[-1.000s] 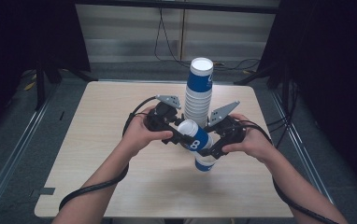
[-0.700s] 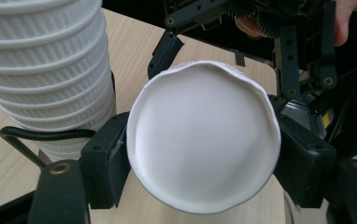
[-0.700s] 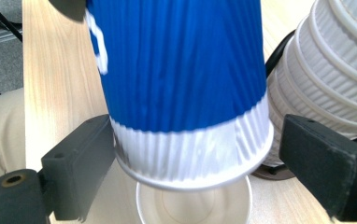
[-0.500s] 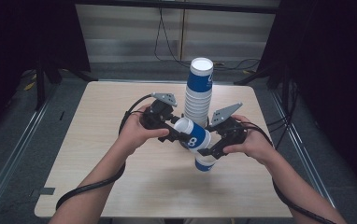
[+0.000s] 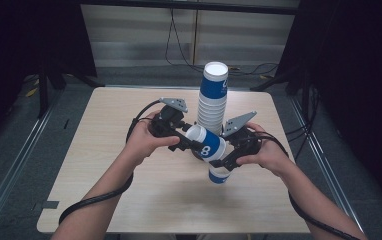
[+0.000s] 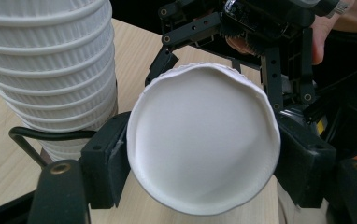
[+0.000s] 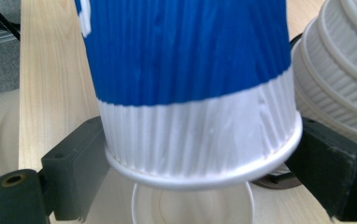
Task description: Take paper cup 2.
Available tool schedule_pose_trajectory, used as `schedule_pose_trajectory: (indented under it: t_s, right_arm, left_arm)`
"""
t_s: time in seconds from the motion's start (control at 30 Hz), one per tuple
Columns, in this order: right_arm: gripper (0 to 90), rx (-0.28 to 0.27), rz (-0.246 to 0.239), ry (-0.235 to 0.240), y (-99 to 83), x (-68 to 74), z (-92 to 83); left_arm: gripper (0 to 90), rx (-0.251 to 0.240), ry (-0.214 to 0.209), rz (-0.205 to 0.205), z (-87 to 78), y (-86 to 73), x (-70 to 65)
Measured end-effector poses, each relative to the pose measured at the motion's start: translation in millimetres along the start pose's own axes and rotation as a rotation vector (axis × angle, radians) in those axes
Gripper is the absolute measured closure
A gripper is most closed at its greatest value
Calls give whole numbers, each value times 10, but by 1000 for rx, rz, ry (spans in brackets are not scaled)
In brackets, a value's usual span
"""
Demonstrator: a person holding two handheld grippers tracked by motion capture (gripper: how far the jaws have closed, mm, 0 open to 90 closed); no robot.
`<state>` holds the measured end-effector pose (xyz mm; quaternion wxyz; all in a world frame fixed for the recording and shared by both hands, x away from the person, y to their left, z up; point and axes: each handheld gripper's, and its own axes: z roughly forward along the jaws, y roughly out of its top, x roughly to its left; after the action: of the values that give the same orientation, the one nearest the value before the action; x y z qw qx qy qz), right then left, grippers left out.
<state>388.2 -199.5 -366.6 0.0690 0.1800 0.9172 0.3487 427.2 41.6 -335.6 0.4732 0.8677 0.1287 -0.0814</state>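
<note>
A blue and white paper cup (image 5: 207,145) lies on its side in the air between both grippers. My left gripper (image 5: 191,142) is shut on its base end; the left gripper view looks at the cup's round white bottom (image 6: 203,140), with a black jaw pressed against each side. My right gripper (image 5: 225,160) is shut on the rim end: its pads (image 7: 81,158) press the white rim of the cup (image 7: 186,56). Directly beneath, another cup (image 5: 219,176) stands open side up on the table, its mouth (image 7: 190,205) visible in the right gripper view.
A tall stack of upside-down paper cups (image 5: 212,100) stands just behind the grippers, close to the held cup (image 6: 50,70) (image 7: 340,70). The wooden table (image 5: 104,165) has open surface left and front. Cables trail from both grippers.
</note>
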Motion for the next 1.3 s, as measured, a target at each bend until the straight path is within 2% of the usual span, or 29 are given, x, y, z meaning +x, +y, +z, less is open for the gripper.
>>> schedule_pose_trajectory:
  t_s: [0.2, 0.3, 0.5, 0.6, 0.63, 0.77, 0.93, 1.07, 1.17, 1.23, 1.3]
  right_arm:
    - [98, 5, -3, 5, 8, 10, 39]
    - [96, 2, -6, 9, 8, 13, 57]
    - [97, 1, -22, 19, 36, 39, 103]
    - [98, -4, -5, 25, 36, 42, 123]
    - [98, -7, -15, 21, 39, 44, 122]
    - [99, -13, 13, 25, 59, 43, 99]
    - [99, -7, 26, 18, 67, 54, 125]
    - [141, 5, 24, 23, 61, 56, 154]
    - [161, 33, 0, 17, 78, 51, 147]
    - [170, 48, -3, 24, 92, 47, 140]
    - [176, 61, -15, 27, 109, 45, 128]
  left_arm:
    - [283, 18, -5, 10, 16, 3, 0]
    - [283, 5, -10, -2, 30, -7, 0]
    - [284, -3, -16, -1, 38, -8, 16]
    - [284, -5, -12, -2, 31, -10, 21]
    - [284, -5, -9, -2, 27, -10, 22]
    - [284, -14, -9, -12, 22, -12, 28]
    - [284, -21, -29, -8, 55, 2, 6]
    - [284, -12, -32, -5, 62, -32, 21]
    - [285, -11, -32, -10, 52, -75, 39]
    - [284, -20, -29, -3, 51, -87, 36]
    - [282, -4, -14, 35, 41, -83, 19]
